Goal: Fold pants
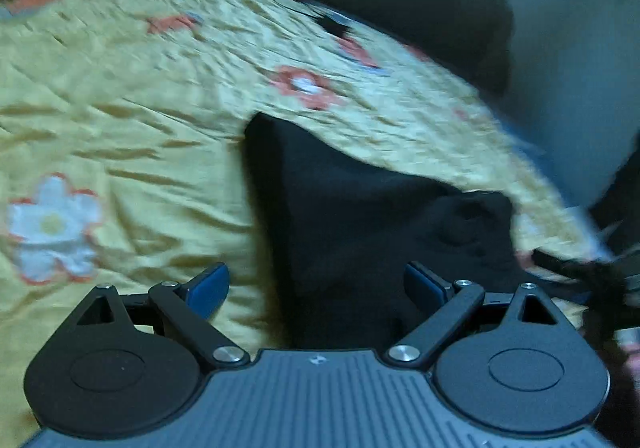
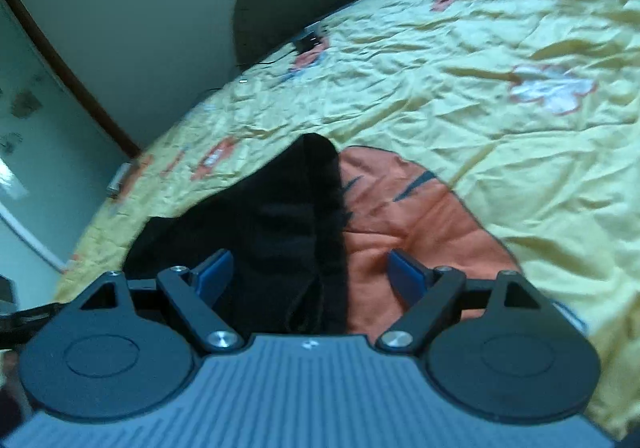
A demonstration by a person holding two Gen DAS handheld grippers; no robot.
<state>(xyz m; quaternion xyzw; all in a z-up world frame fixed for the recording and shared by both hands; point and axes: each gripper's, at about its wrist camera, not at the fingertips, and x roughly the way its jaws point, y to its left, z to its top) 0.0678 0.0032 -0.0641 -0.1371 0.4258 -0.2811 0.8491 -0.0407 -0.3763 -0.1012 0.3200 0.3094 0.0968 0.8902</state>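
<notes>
On the yellow flowered bedspread (image 1: 140, 120), in the left wrist view, the black pants (image 1: 360, 216) are lying near the right edge of the bed, just ahead of the left gripper (image 1: 316, 284), whose blue fingers (image 1: 210, 286) are standing wide apart with nothing pinched between them; the picture is blurring. Over in the right wrist view, the right gripper (image 2: 310, 276) is hovering wide open and empty-handed above the pants (image 2: 288, 220), which are lying partly over an orange garment (image 2: 404, 216) on the bedspread (image 2: 460, 60)
</notes>
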